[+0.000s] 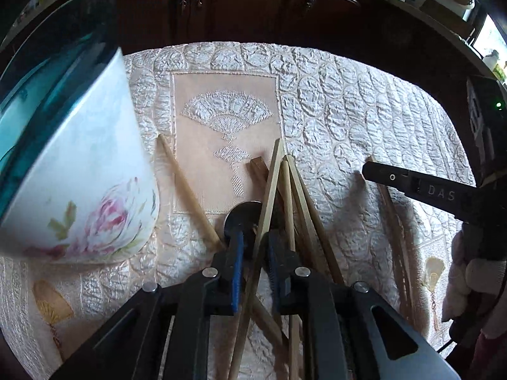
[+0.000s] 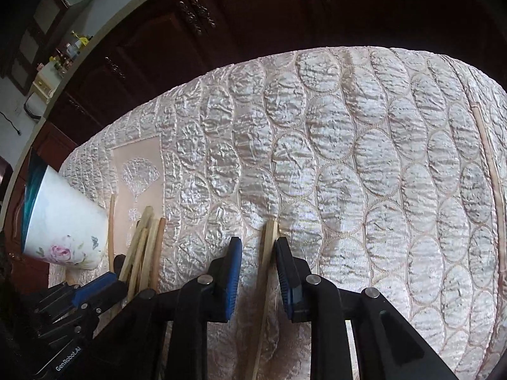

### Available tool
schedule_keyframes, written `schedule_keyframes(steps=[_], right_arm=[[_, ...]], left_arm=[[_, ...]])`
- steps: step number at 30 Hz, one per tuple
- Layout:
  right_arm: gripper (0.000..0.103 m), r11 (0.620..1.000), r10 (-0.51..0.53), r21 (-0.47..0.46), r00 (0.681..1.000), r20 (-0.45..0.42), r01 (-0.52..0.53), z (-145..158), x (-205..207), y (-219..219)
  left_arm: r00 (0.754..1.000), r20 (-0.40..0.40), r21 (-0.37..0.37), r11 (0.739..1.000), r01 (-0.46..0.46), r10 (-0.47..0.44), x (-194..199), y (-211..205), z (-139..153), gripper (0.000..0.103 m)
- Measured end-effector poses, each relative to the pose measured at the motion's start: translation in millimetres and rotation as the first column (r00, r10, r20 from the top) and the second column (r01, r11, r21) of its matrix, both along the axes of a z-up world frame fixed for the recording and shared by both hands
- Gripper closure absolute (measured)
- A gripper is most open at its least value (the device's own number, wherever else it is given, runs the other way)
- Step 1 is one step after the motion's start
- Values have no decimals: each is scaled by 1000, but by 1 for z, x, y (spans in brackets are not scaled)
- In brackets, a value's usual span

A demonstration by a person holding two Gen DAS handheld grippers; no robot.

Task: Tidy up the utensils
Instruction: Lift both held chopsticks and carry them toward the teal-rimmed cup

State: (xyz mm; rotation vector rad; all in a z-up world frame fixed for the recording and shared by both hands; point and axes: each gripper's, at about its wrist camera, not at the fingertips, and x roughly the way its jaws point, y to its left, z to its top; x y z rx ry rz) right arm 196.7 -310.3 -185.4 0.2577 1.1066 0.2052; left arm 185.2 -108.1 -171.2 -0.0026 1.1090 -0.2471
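Straddling chopsticks (image 1: pixel 282 190), left tool (image 1: pixel 253 243) slightly parted, contact unclear; right tool (image 2: pixel 258 250) ajar around lone chopstick (image 2: pixel 269 240).

Worktop covered by a cream quilted cloth (image 2: pixel 348 164) with raised oval pattern and an embroidered fan panel (image 1: pixel 226 145). Behind it, dark red-brown wooden cabinets (image 2: pixel 240 22) with ornate metal door handles (image 2: pixel 196 15). A pale curved counter edge (image 2: pixel 104 31) runs above the cabinets, carrying small bottles (image 2: pixel 68 53) at left. Daylight enters from a window (image 1: pixel 489 41) at upper right in the left wrist view.
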Motion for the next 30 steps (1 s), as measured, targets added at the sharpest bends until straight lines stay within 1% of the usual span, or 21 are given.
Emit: schedule_keyframes(steps=[2,3,4,5,6,8,12,13,17,21,23,26,27,28,29,30], right_arm=[[79,1000,15,-15,1000,5,-15,0,5,5],[82,1000,20,-20,1000,9,-20,0,7,6],[88,999,23,-27,1000,12,-23,-1,8,7],[91,999,24,-27,1000,15,-24,-1,6,7],[92,1000,23,-15,1000,15,-23,0,6,6],[93,1000,28,7,999,27,-28,6,-1,3],[93,999,52,13,996,73,-53,24,-15,3],[93,998,55,13,995,84,-57,28,-26,3],[94,997,57,48,990,127,-63,49,-45,0],[94,994,67,69,981,184,-81,78,-59,4],[95,993,81,72,973,217,-99,95,-64,7],[95,993,100,37,964,246,-112,112,-63,16],[94,994,92,36,965,247,-104,113,-62,16],[91,995,79,43,967,242,-92,109,-58,17],[91,996,70,43,973,222,-81,103,-55,17],[82,997,68,27,981,182,-74,93,-51,18]], left_arm=[[1000,4,5,1000,10,-10,3,-3,-1,88],[1000,3,4,1000,16,-16,7,-10,-3,92],[1000,-2,-8,1000,27,-27,6,-10,-3,94],[999,-6,-13,999,32,-32,6,-13,-2,95],[999,-6,-20,999,33,-33,2,-13,0,96],[999,7,-53,998,41,-40,-11,-10,8,96],[997,45,-100,993,65,-61,-29,-2,27,96],[997,46,-107,992,67,-62,-35,2,30,96],[998,40,-163,985,47,-41,-53,24,40,96],[996,88,-203,979,35,-17,-71,45,67,96],[991,133,-217,976,30,-1,-75,56,83,96],[981,193,-233,972,12,34,-76,74,106,96],[977,207,-235,972,3,47,-75,78,111,96],[974,219,-237,972,-6,59,-74,83,115,96],[971,228,-237,971,-17,73,-74,89,118,96],[969,233,-238,971,-29,86,-74,94,120,96]])
